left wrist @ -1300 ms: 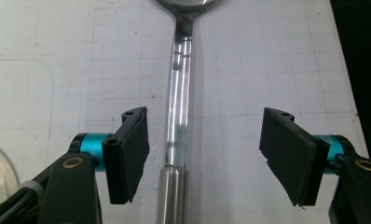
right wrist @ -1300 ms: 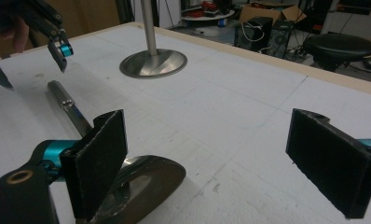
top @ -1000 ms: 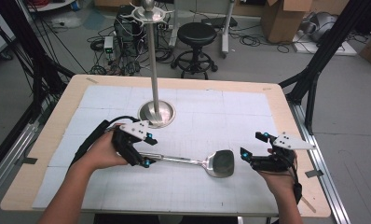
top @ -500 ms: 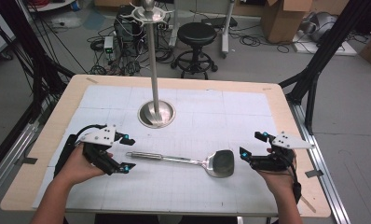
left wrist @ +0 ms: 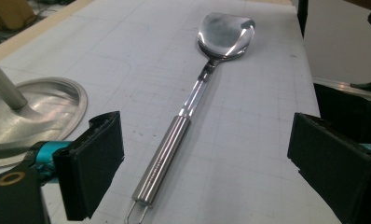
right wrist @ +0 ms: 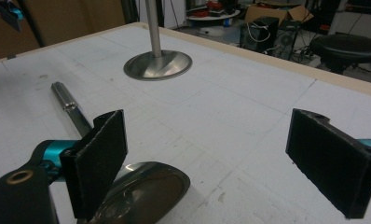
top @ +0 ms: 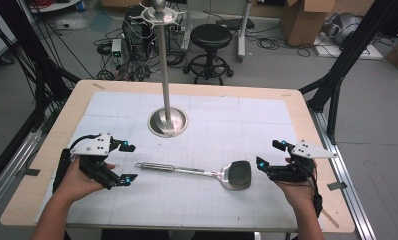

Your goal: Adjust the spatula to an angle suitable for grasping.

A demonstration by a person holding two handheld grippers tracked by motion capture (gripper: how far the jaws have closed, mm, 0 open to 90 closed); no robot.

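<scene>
Spatula (top: 202,172) lies flat between both spread grippers' fingers (left wrist: 96,161), untouched.

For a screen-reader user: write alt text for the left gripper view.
A steel spatula lies flat on the white table mat, handle nearest, between the open jaws of the left gripper, untouched. A round metal stand base sits at left.

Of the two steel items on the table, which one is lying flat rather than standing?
The spatula lies flat between the two hand-held grippers, handle toward the left one. The stand rises upright from its round base farther back.
</scene>
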